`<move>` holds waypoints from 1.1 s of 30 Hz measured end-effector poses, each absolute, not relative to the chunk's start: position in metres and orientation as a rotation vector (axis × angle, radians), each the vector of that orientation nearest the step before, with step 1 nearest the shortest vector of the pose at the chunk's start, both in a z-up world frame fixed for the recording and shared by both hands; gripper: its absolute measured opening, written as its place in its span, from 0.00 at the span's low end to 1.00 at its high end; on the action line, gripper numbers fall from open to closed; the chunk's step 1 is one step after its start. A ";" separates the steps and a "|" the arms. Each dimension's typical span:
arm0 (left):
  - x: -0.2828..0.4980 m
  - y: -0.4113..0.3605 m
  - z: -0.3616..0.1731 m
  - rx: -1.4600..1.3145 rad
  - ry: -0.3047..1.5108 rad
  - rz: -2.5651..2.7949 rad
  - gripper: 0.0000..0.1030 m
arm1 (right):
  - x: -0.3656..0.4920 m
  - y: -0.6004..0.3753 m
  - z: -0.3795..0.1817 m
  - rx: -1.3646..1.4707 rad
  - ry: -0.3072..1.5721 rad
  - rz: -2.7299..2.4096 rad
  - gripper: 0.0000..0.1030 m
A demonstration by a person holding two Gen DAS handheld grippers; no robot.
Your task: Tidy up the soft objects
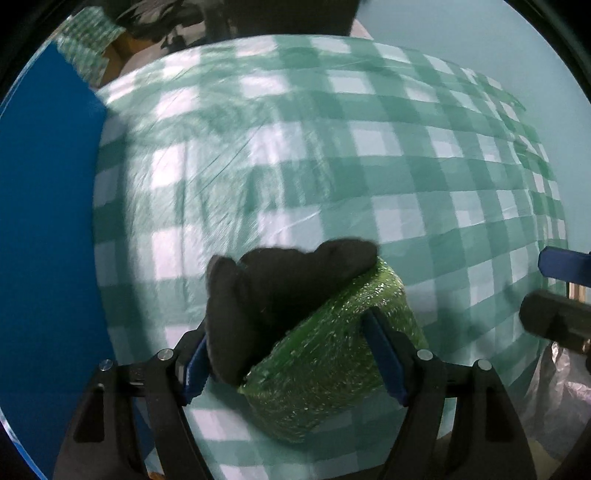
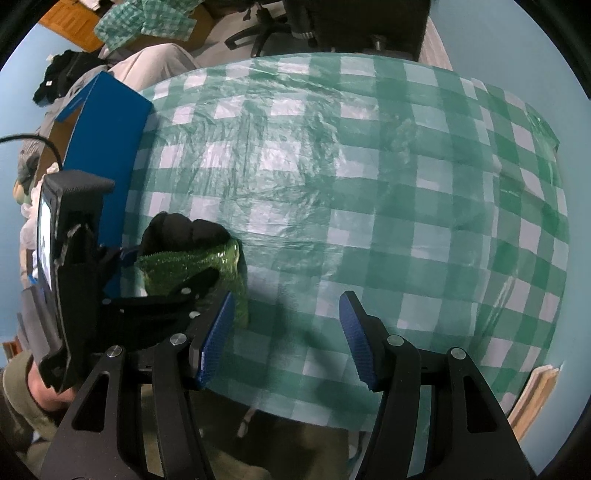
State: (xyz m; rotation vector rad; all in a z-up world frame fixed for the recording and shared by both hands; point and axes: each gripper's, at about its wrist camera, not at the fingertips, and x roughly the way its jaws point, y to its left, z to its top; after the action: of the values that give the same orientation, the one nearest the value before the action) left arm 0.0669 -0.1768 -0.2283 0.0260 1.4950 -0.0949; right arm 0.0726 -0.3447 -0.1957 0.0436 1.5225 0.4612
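Observation:
My left gripper (image 1: 291,354) is shut on a glittery green sponge (image 1: 332,369) together with a black cloth (image 1: 273,295), held just above the green checked tablecloth (image 1: 332,155). In the right wrist view the same sponge (image 2: 192,269) and black cloth (image 2: 177,230) sit in the left gripper (image 2: 184,284) at the left. My right gripper (image 2: 288,339) is open and empty over the near part of the table. Its tip also shows at the right edge of the left wrist view (image 1: 561,295).
A blue box (image 2: 107,147) stands at the table's left edge; it also shows in the left wrist view (image 1: 48,221). Beyond the far edge are an office chair base (image 2: 266,26), checked fabric (image 2: 144,18) and clutter. The table's near edge (image 2: 295,410) is close below my right gripper.

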 end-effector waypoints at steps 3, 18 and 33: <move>0.074 -0.185 -0.227 0.037 1.488 -0.113 0.75 | 0.072 -0.349 -0.195 0.054 1.519 0.446 0.58; 0.113 -0.229 -0.217 0.007 1.468 -0.154 0.75 | 0.065 -0.390 -0.192 0.125 1.516 0.332 0.58; 0.107 -0.159 -0.187 0.001 1.452 -0.101 0.75 | 0.060 -0.360 -0.210 0.139 1.498 0.413 0.60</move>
State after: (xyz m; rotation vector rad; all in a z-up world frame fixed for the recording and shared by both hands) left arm 0.1068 -0.1589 -0.1870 0.0012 1.4520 -0.1008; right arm 0.0604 -0.3598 -0.2097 0.1388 1.4977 0.4126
